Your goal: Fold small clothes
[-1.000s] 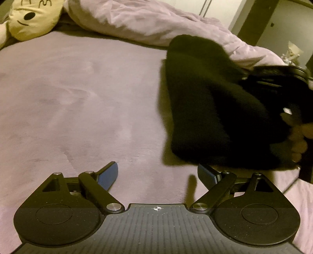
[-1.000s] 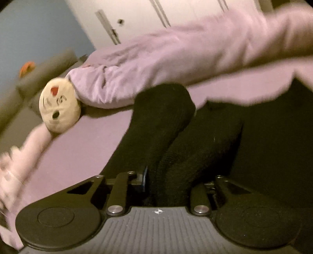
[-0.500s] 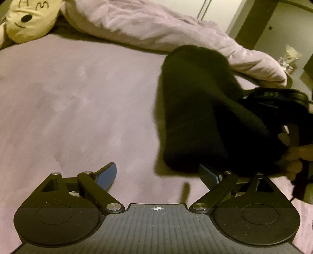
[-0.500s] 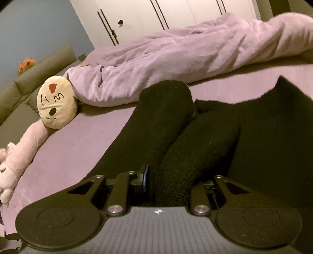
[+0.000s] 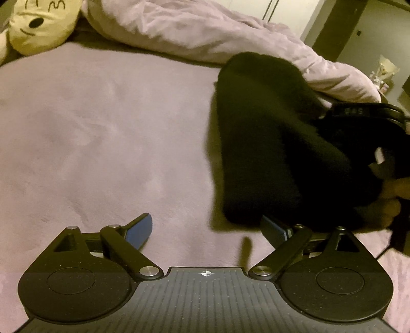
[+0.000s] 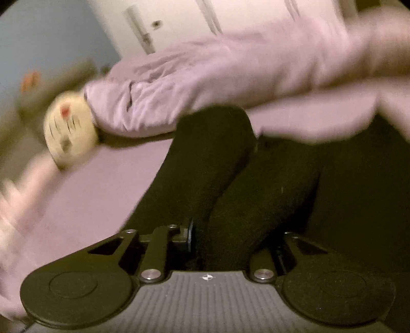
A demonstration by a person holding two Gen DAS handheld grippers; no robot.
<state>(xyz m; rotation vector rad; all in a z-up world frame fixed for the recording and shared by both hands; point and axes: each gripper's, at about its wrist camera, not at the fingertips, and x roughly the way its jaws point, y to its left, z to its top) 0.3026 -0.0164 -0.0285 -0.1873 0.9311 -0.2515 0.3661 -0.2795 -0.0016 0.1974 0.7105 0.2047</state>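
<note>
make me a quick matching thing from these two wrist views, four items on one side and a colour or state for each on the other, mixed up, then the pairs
Items:
1. left hand-held gripper
2. right hand-held gripper
3. plush toy
4. duvet

States:
A. crumpled, lilac, along the far side of the bed
B. jaws closing, black knit garment between them
C. cream, with a drawn face
D. jaws apart over the bed cover, holding nothing

Pairs: 1-D, 2-B, 3-C, 4-A

black garment (image 5: 269, 153) fuzzy knit (matt); bed cover (image 5: 102, 128) soft plush cloth.
</note>
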